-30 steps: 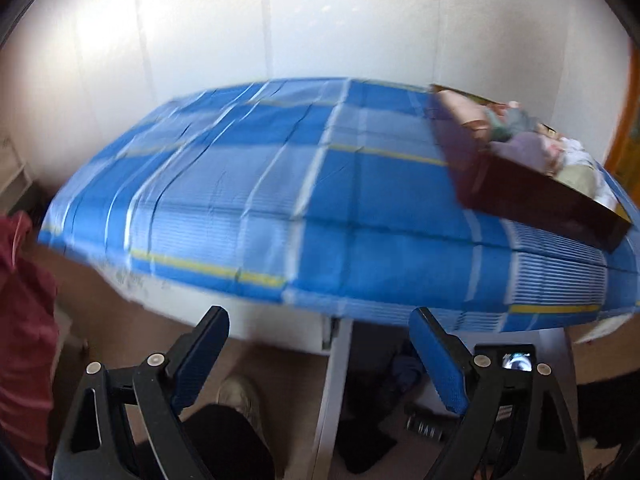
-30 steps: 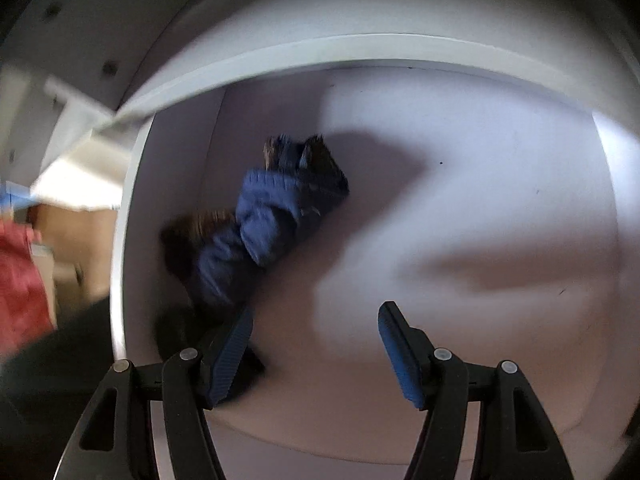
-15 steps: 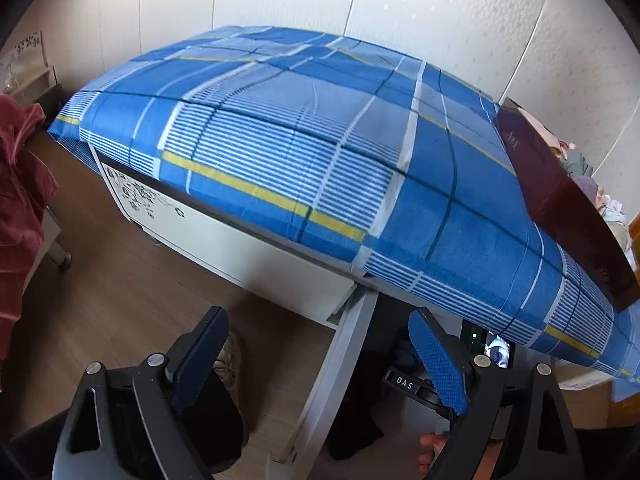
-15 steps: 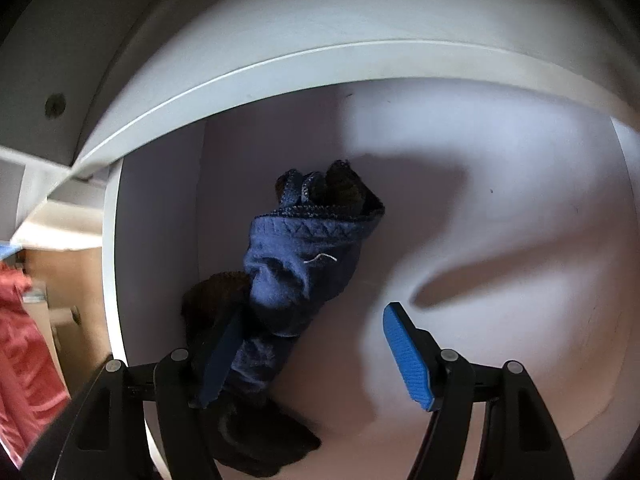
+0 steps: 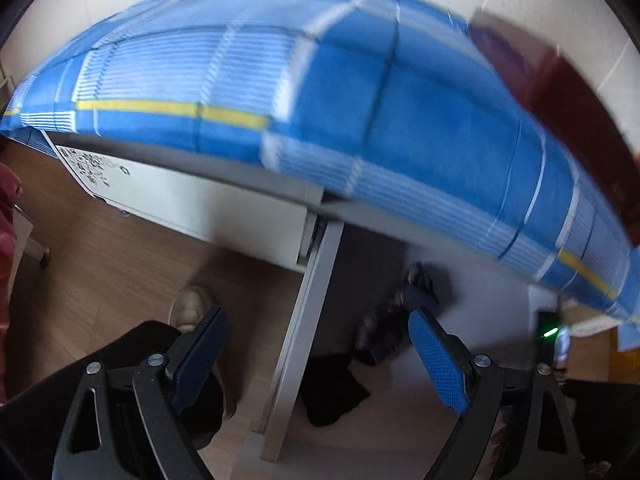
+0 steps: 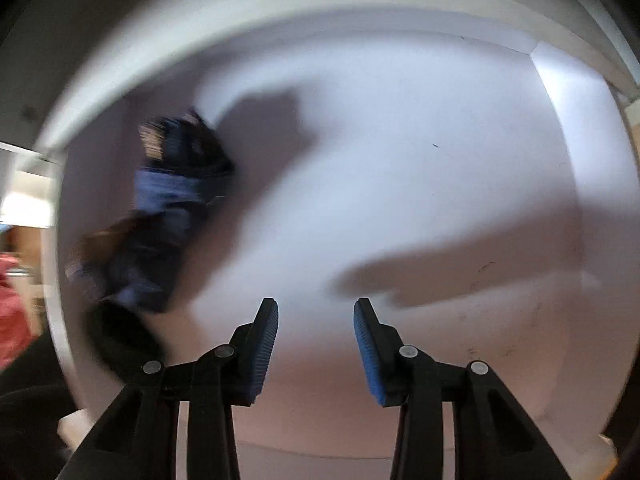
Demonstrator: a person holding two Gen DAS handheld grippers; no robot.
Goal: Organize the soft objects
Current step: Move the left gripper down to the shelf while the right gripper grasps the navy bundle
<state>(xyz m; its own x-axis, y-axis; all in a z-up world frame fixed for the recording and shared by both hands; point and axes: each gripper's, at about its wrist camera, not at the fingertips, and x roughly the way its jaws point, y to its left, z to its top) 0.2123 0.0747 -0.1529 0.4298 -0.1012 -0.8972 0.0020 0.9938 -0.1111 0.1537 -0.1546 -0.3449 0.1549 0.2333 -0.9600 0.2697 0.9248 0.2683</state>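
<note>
A bundle of dark blue soft cloth (image 6: 172, 208) lies at the left side of a white open drawer (image 6: 420, 152), with a black cloth (image 6: 120, 336) just below it. My right gripper (image 6: 316, 306) hangs over the bare drawer floor to the right of the bundle. Its jaws are closing with nothing between them. In the left wrist view the same blue bundle (image 5: 404, 312) and black cloth (image 5: 332, 388) lie under the table edge. My left gripper (image 5: 318, 320) stands wide open above them, empty.
A table under a blue plaid cloth (image 5: 360, 100) overhangs the drawer, and a dark red box (image 5: 568, 112) stands on it at the right. A person's shoe (image 5: 192, 308) rests on the wooden floor. A red garment (image 6: 12, 320) hangs at the far left.
The right gripper's jaws have narrowed, and it has slid right, away from the blue bundle. The left gripper has sunk and tipped down, bringing the drawer's contents into view.
</note>
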